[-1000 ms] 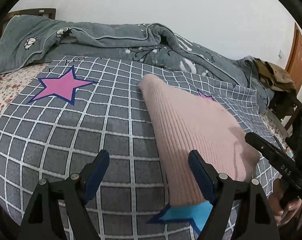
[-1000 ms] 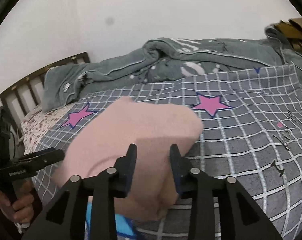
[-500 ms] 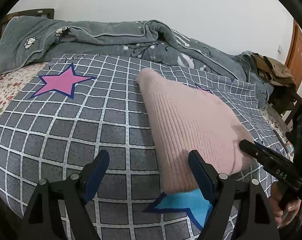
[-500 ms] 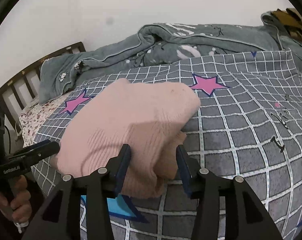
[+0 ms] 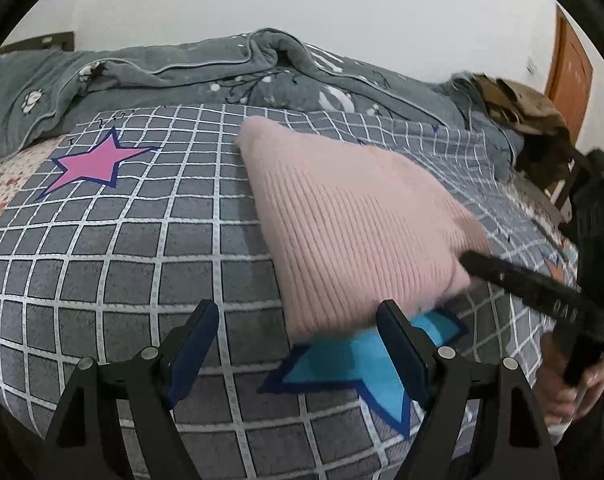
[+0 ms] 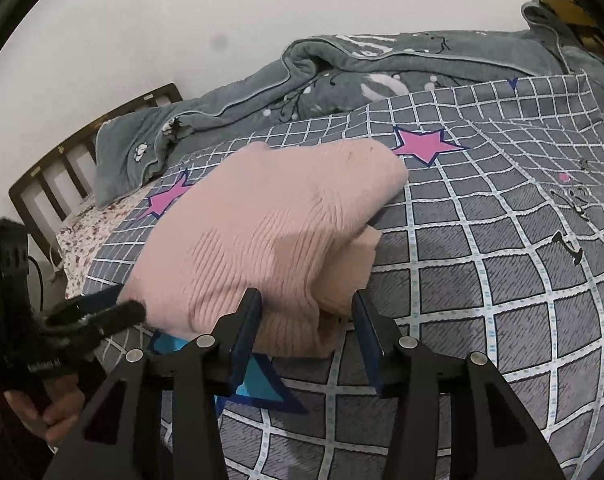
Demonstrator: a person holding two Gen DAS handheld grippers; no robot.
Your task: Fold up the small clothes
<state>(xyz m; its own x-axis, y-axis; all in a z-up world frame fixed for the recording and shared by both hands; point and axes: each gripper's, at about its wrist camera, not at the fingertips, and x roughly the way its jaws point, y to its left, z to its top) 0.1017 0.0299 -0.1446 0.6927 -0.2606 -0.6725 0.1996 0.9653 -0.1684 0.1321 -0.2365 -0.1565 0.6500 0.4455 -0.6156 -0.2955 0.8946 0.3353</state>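
The pink sweater (image 5: 354, 232) is seen folded into a thick bundle and lies on the grey checked bedcover (image 5: 101, 272), near the front edge of the bed. Its near end covers part of a blue star (image 5: 362, 364) printed on the cover, and a pink star (image 5: 89, 164) is seen further back to the left.

The right gripper (image 6: 308, 340) is placed at the near end of the sweater. Its jaws have just been opening; the corner of the sweater is between the blue pads (image 6: 247, 334), but it is not squeezed by them. The left gripper (image 5: 299, 354) is kept wide apart just in front of the bundle, and nothing is held in it; only its right pad is close to the sweater's edge. Each gripper is held by a hand (image 6: 49, 408).

Behind the cover, a grey-green quilt (image 5: 205, 76) is heaped along the white wall, and a dark wooden headboard (image 6: 61, 172) is seen at the side.
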